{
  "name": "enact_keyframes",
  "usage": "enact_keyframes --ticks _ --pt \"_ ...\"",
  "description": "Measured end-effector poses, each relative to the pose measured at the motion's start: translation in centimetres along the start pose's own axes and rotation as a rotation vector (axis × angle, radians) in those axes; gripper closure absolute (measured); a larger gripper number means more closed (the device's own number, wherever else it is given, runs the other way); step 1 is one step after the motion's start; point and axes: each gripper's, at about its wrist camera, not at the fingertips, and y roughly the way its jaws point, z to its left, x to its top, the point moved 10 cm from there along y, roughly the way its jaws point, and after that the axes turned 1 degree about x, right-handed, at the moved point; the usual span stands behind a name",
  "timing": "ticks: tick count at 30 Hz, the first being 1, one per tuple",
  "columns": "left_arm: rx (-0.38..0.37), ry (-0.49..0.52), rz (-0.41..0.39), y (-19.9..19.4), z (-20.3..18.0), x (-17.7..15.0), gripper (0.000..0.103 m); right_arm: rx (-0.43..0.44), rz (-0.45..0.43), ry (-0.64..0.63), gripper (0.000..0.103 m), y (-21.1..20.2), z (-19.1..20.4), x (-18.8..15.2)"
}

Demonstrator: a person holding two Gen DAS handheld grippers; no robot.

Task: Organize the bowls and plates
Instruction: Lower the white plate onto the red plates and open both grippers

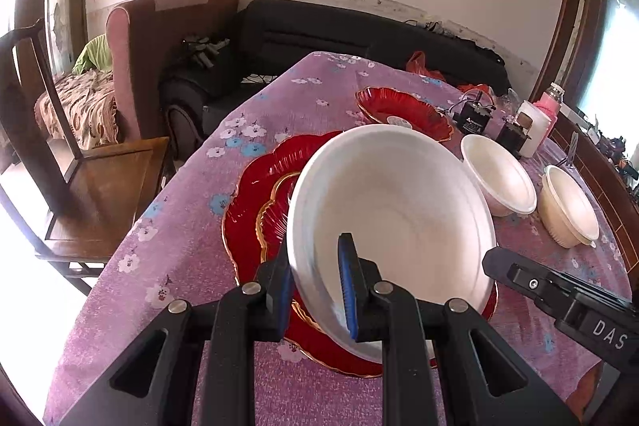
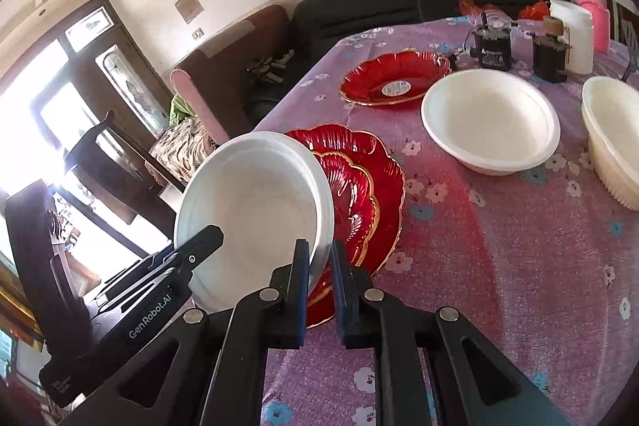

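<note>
Both grippers clamped on one white bowl (image 1: 391, 222), held tilted just above two stacked red plates (image 1: 255, 194) near the bench (image 1: 179, 258) edge. Left gripper (image 1: 317, 290): jaws nearly closed, pinching the near rim. Right gripper (image 2: 319, 286): jaws nearly closed on the opposite rim (wall between the pads). Farther back: a third red plate (image 2: 395, 76), another white bowl (image 2: 491, 118), a ribbed cream bowl (image 2: 615, 138).

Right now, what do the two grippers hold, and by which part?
Both hold the large white bowl by its rim: the left gripper on one side, the right gripper on the opposite side.
</note>
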Motion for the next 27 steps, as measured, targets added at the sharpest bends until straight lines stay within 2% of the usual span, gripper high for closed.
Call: enact_keyframes --ticks 11,15,16,27 --pt "0.001 -0.002 0.003 0.3 -0.1 0.2 0.081 0.024 0.002 0.021 0.089 -0.2 -0.1 -0.3" --pt "0.001 -0.007 -0.007 0.1 0.3 0.2 0.068 0.026 -0.008 0.021 0.089 -0.7 -0.1 0.0" --pt "0.001 -0.006 -0.010 -0.1 0.3 0.2 0.067 0.029 -0.011 0.022 0.089 -0.9 -0.1 0.0" --pt "-0.012 -0.007 -0.058 -2.7 -0.4 1.4 0.067 0.040 -0.059 0.065 0.089 -4.1 -1.3 0.7"
